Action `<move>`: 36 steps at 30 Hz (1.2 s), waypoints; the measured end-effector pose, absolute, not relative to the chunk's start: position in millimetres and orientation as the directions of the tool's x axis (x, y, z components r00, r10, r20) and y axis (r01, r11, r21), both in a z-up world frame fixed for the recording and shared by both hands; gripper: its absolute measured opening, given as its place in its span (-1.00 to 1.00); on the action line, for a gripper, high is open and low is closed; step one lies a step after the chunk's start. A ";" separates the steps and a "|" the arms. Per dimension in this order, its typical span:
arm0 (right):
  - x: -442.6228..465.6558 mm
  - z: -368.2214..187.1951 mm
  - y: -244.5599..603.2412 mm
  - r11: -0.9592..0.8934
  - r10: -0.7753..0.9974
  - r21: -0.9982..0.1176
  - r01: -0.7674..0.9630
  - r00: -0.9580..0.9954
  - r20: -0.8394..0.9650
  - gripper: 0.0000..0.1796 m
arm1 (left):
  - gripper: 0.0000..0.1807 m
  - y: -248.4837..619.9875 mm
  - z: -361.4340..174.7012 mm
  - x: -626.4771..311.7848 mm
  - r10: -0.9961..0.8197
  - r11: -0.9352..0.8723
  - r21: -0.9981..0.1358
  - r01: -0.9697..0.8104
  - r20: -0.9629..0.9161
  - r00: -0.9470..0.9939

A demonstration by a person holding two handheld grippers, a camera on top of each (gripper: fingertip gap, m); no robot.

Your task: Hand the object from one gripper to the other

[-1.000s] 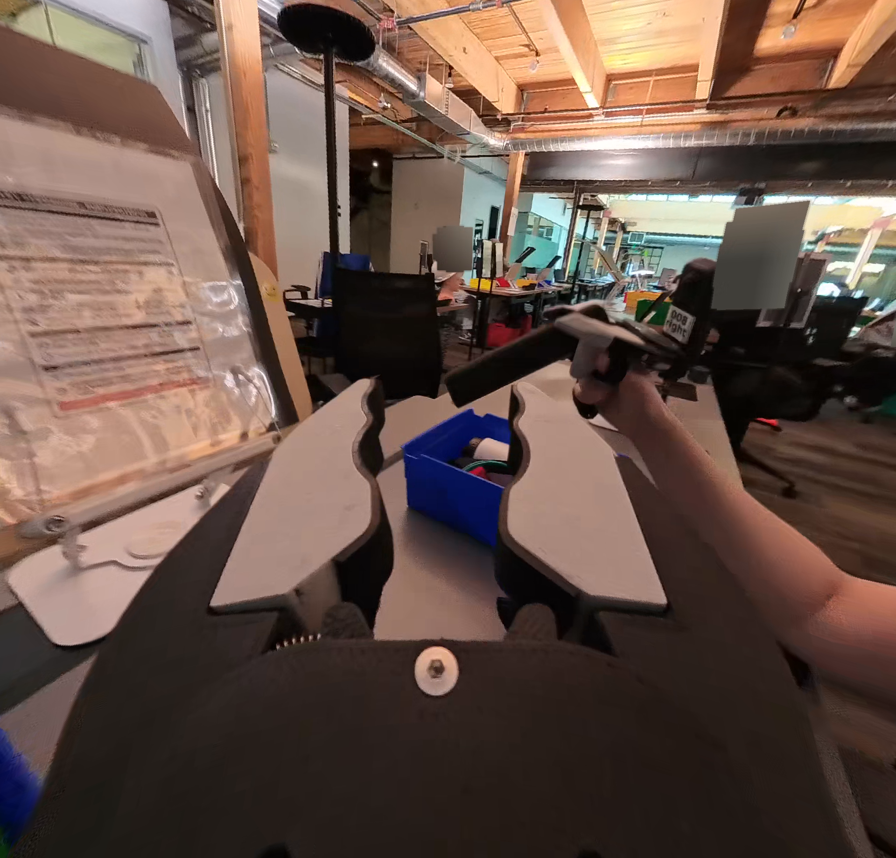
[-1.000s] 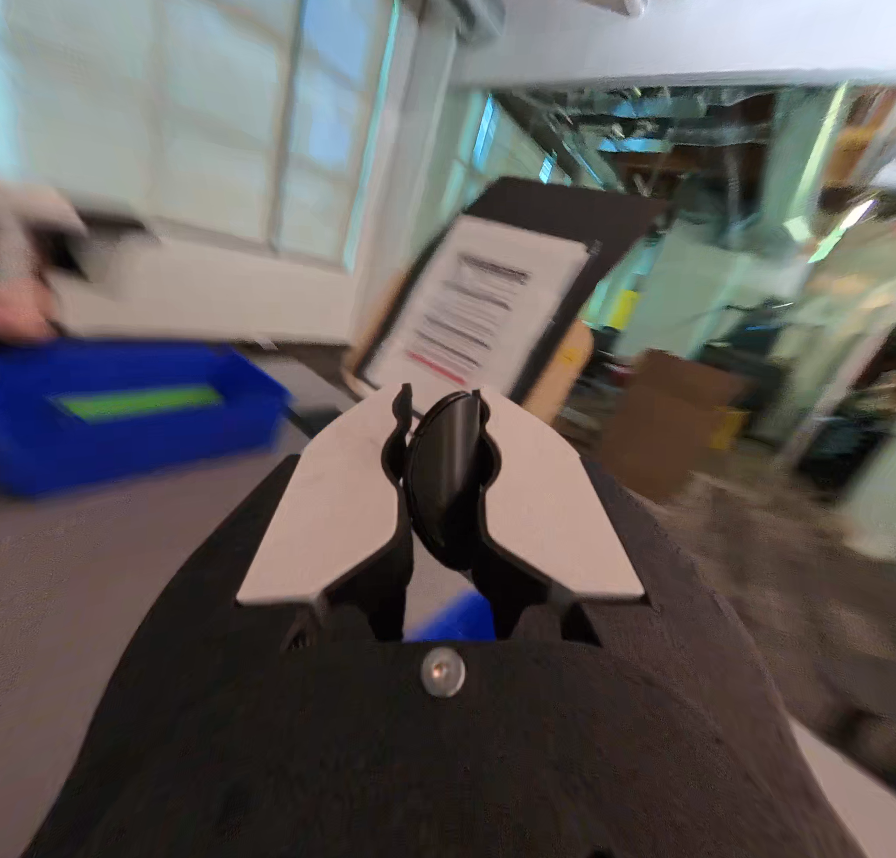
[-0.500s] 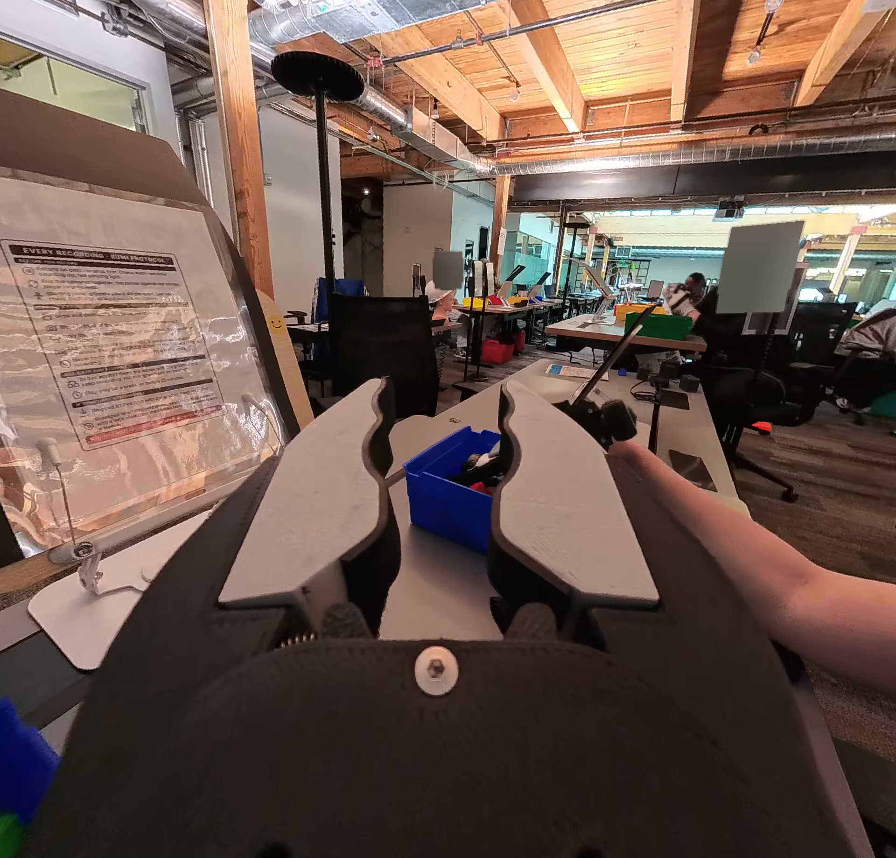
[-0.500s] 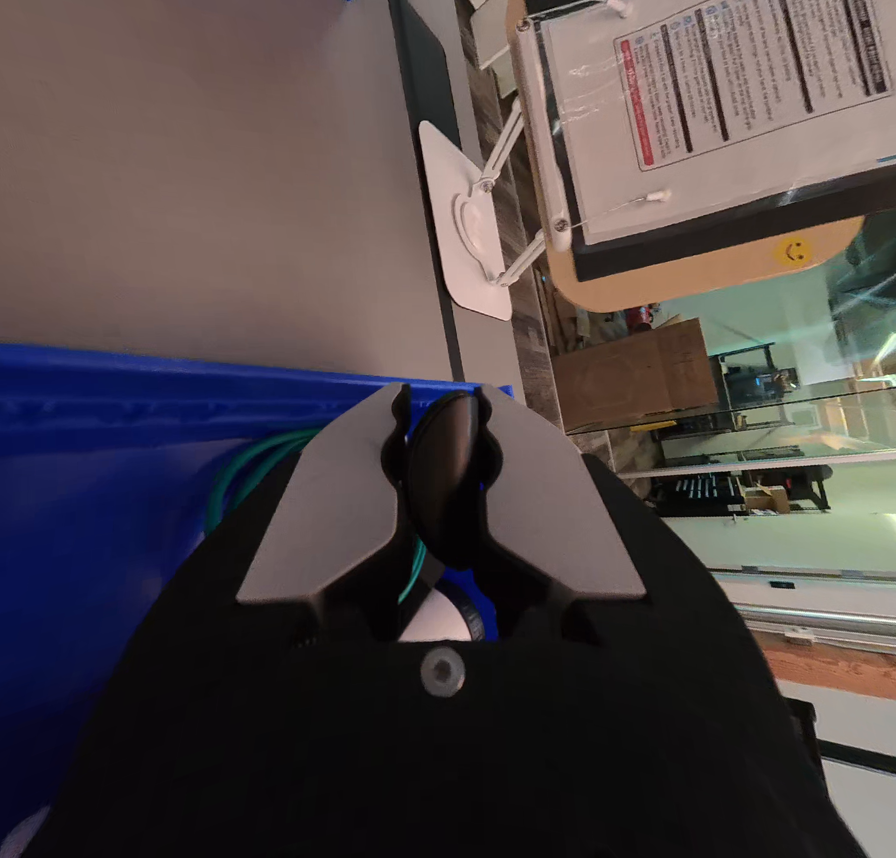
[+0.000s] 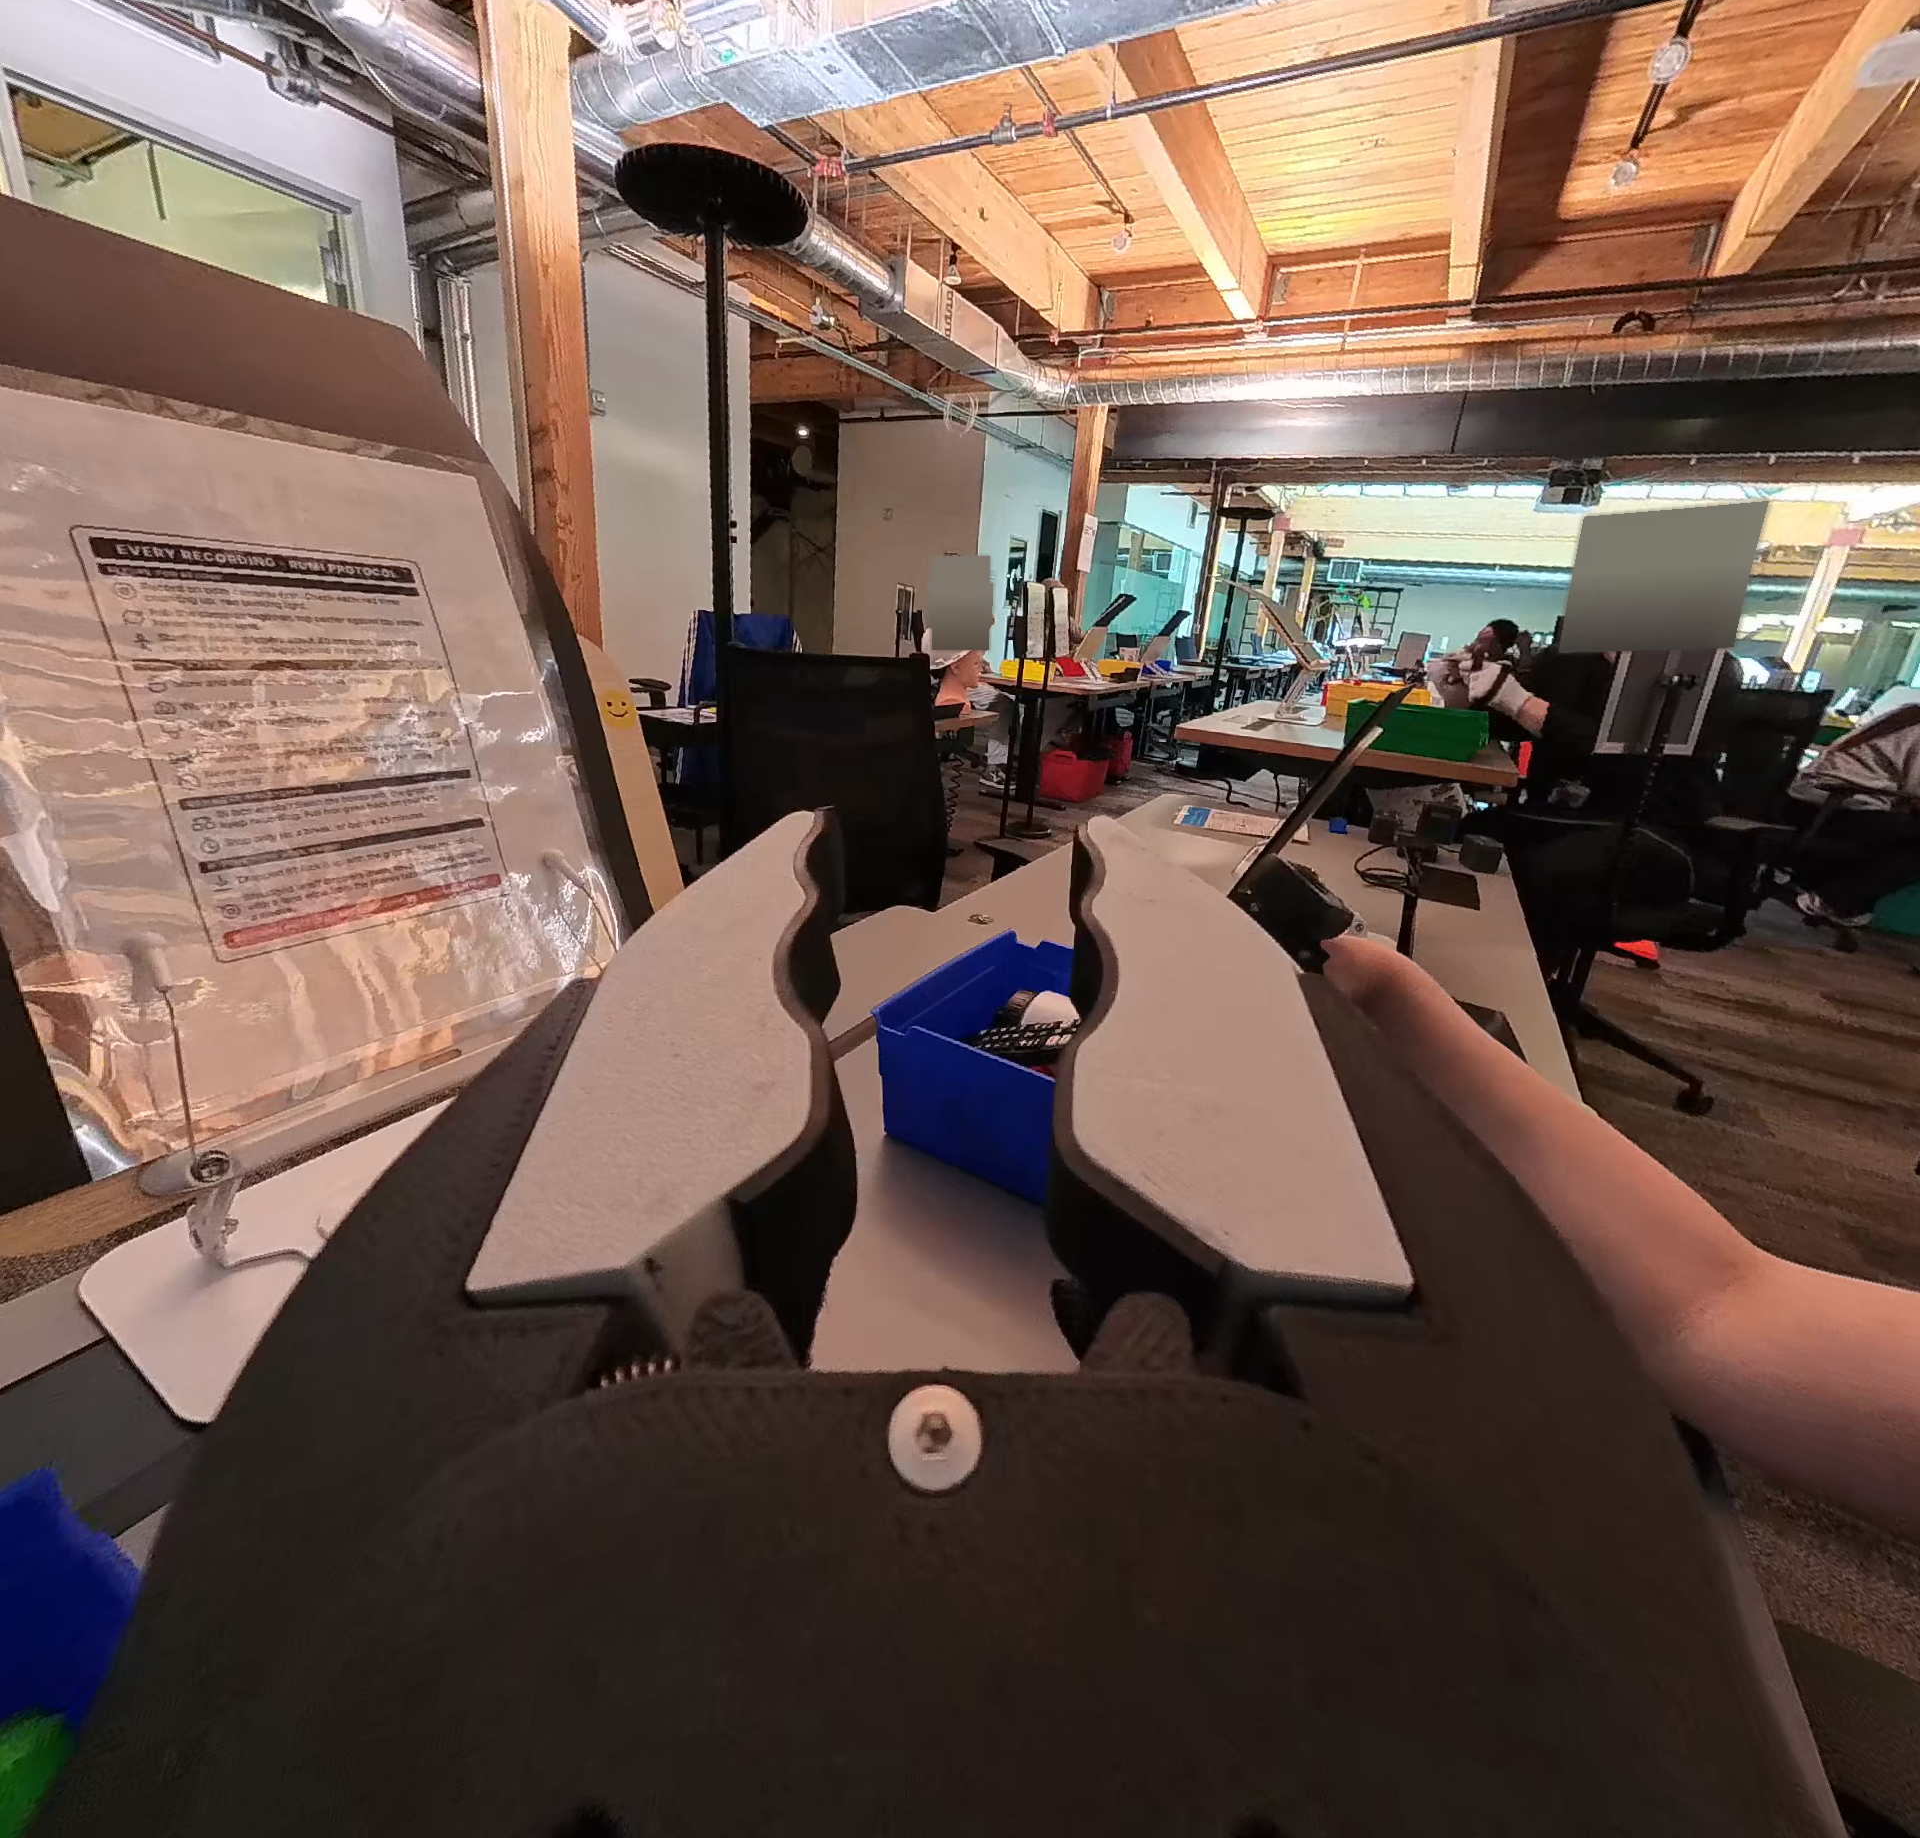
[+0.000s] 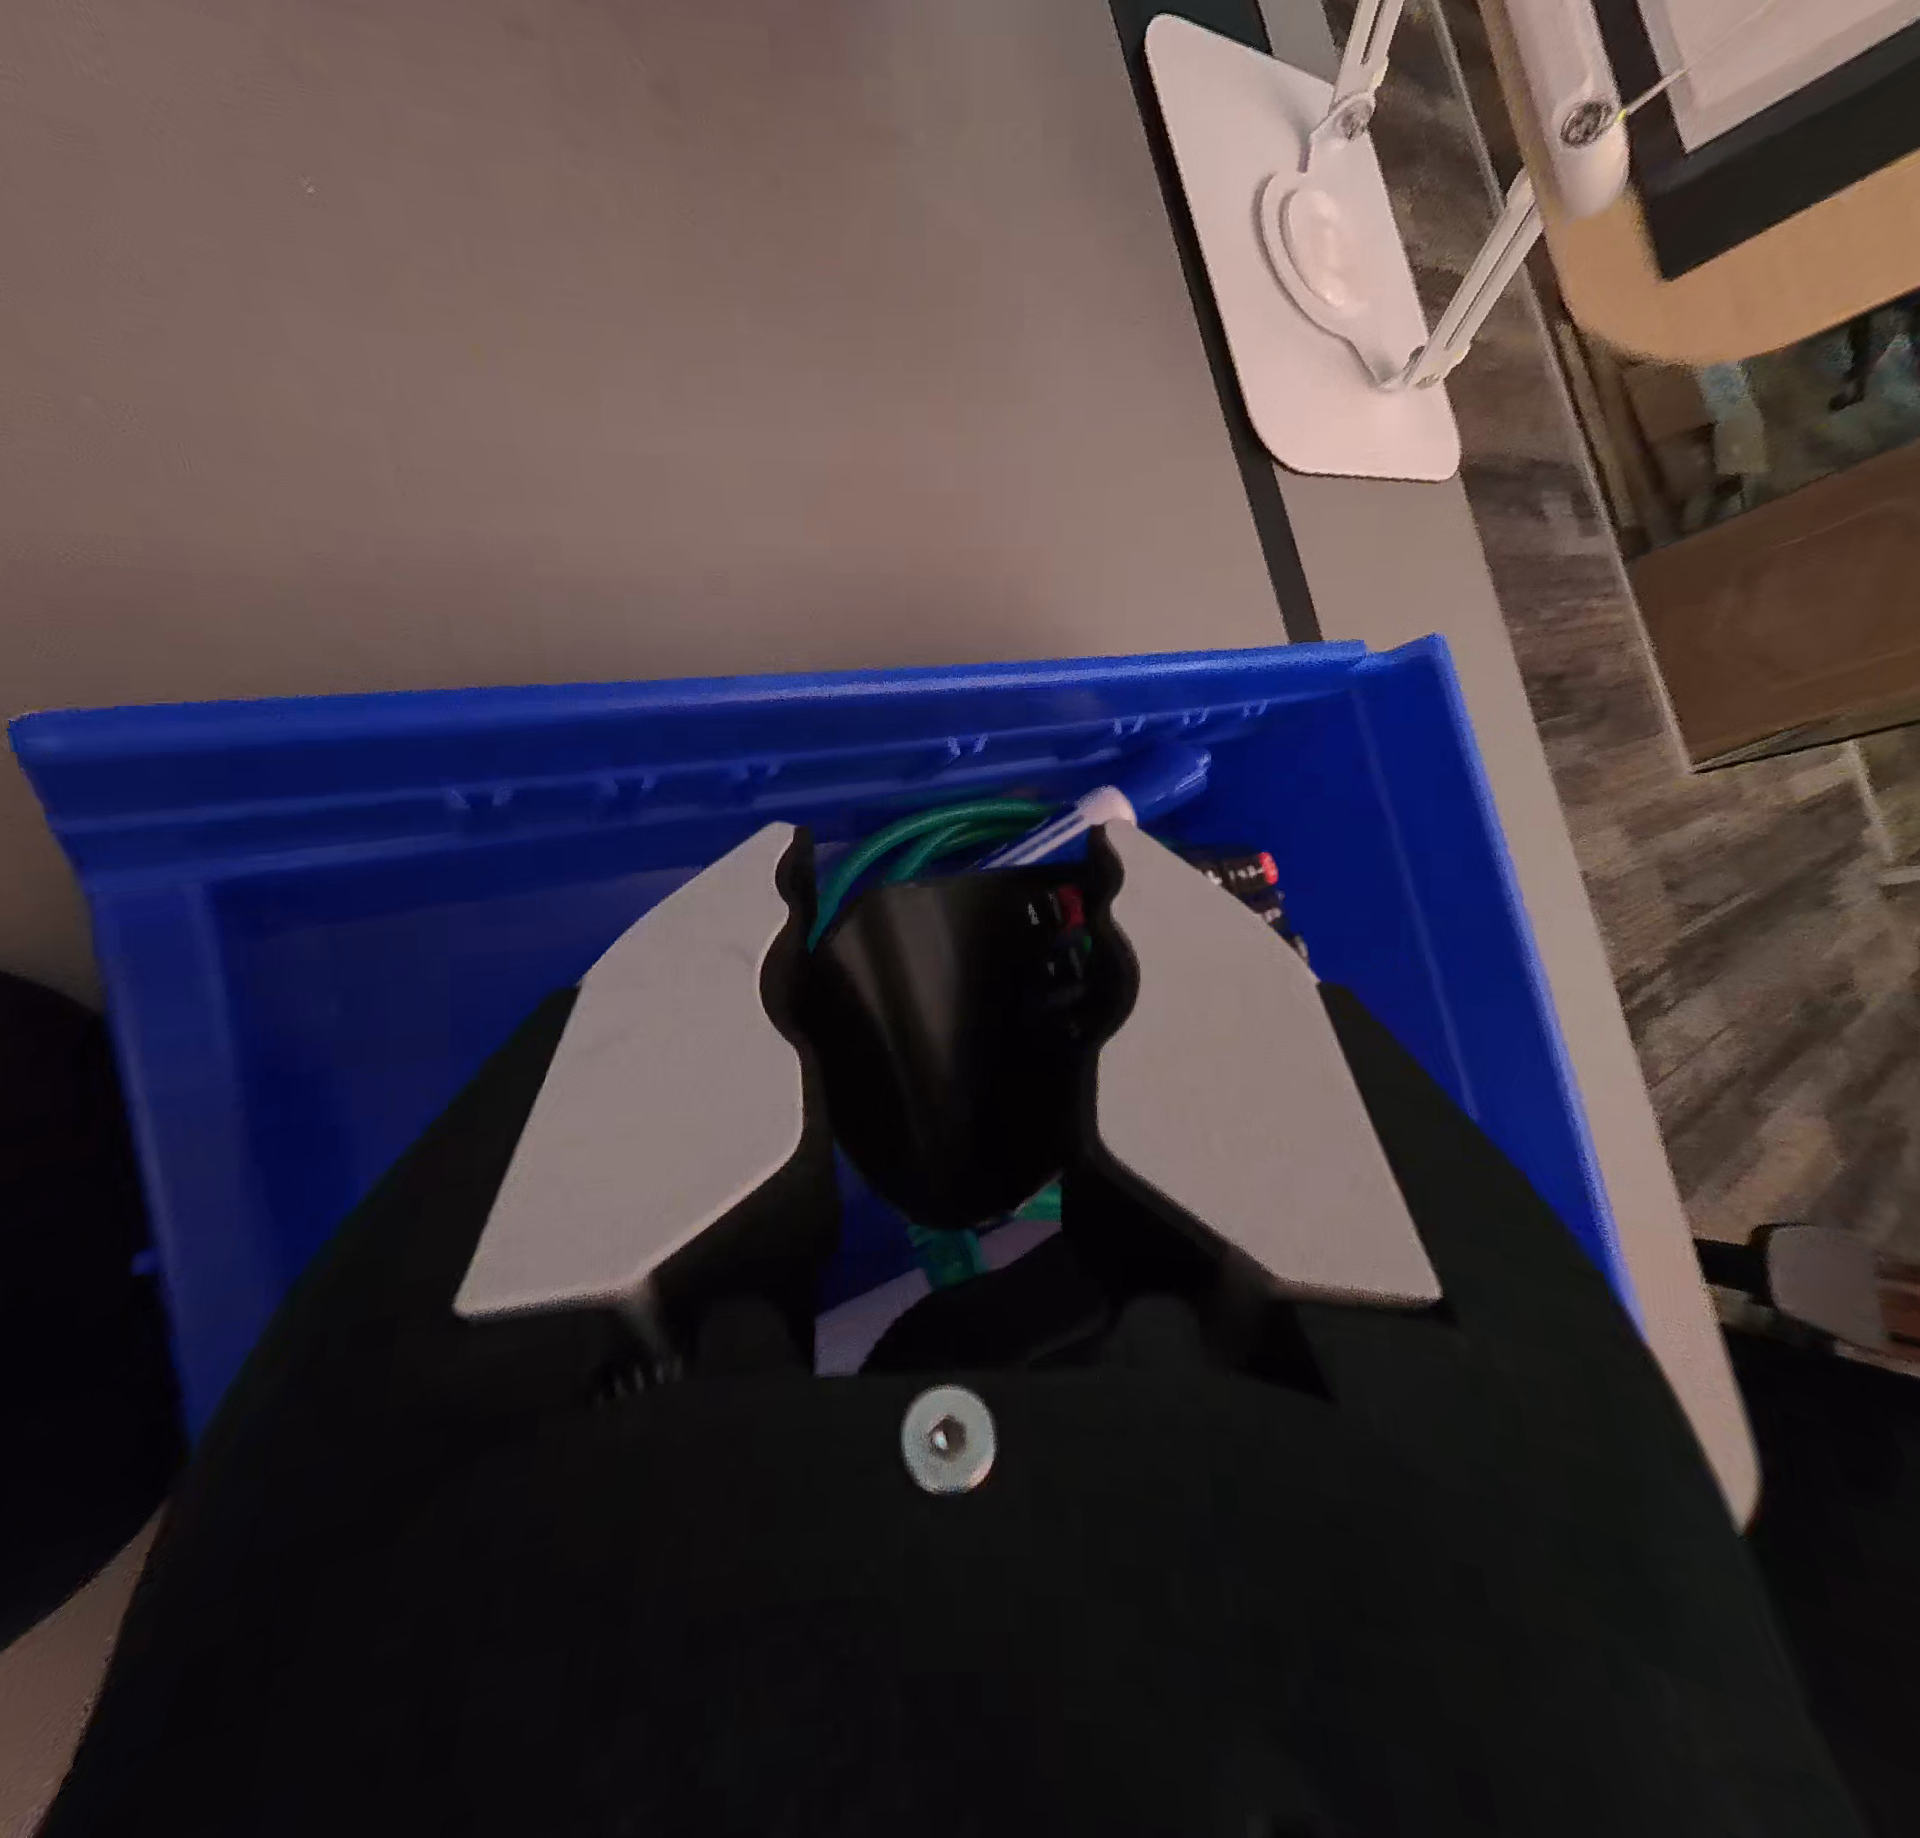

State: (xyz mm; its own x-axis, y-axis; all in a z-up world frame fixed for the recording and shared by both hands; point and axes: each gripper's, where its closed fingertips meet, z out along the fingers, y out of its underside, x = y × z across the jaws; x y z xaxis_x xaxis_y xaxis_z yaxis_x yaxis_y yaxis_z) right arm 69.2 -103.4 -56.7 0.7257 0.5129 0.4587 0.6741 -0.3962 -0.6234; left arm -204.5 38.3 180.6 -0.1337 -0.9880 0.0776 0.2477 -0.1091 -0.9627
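Right tongs (image 6: 951, 869) released, jaws apart, directly over the blue bin (image 6: 644, 780). The black object (image 6: 935, 1050) sits between the spread jaws, inside the bin on green cable (image 6: 914, 838); contact with either jaw cannot be confirmed. Left tongs (image 5: 948, 889) released and empty, bin ahead on the grey surface (image 5: 935, 1279).

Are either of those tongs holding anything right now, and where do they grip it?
Left tongs: open, empty. Right tongs: open around a black object over the blue bin; contact unclear.
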 end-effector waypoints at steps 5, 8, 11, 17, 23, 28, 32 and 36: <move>74.3 -76.7 -116.6 -0.520 0.516 -0.633 0.574 0.801 0.303 -0.48 | -0.54 40.5 178.7 -203.2 -0.987 -0.119 -0.964 0.237 0.090 -0.131; 79.5 -79.6 -115.9 -0.523 0.502 -0.648 0.553 0.815 0.290 -0.51 | -0.53 41.7 177.7 -203.1 -0.987 -0.125 -0.965 0.230 0.096 -0.132; 90.1 -55.4 -106.6 -0.474 0.428 -0.659 0.585 0.806 0.408 -0.55 | -0.53 45.3 177.6 -204.5 -0.989 -0.117 -0.967 0.226 0.093 -0.113; 152.5 29.3 -96.2 -0.576 -0.108 -0.641 0.508 0.729 0.675 -0.49 | -0.51 70.2 165.0 -202.7 -0.996 0.015 -0.989 0.149 -0.002 0.086; 158.2 125.1 -115.2 -0.352 -0.637 -0.832 0.429 0.541 0.548 -0.44 | -0.44 89.0 145.5 -195.6 -0.956 0.131 -0.991 -0.001 -0.126 0.266; 141.0 157.1 -132.0 -0.255 -0.786 -0.879 0.403 0.443 0.431 -0.47 | -0.39 104.8 130.0 -192.5 -0.890 0.205 -0.970 -0.134 -0.241 0.387; 130.1 162.0 -130.3 -0.256 -0.799 -0.875 0.410 0.419 0.430 -0.45 | -0.36 109.3 121.9 -190.2 -0.872 0.200 -0.962 -0.186 -0.261 0.415; 122.8 159.6 -121.8 -0.280 -0.786 -0.858 0.430 0.410 0.462 -0.45 | -0.34 116.0 119.4 -192.4 -0.843 0.207 -0.954 -0.216 -0.287 0.455</move>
State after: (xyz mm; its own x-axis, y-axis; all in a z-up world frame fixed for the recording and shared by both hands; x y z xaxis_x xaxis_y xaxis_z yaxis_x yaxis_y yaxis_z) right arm 122.8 -121.8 159.6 0.4103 -0.7860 0.4624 0.4301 -0.2803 -0.8582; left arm -192.4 116.0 119.4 0.4549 -0.8432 -0.2865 -0.2163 0.2075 -0.9540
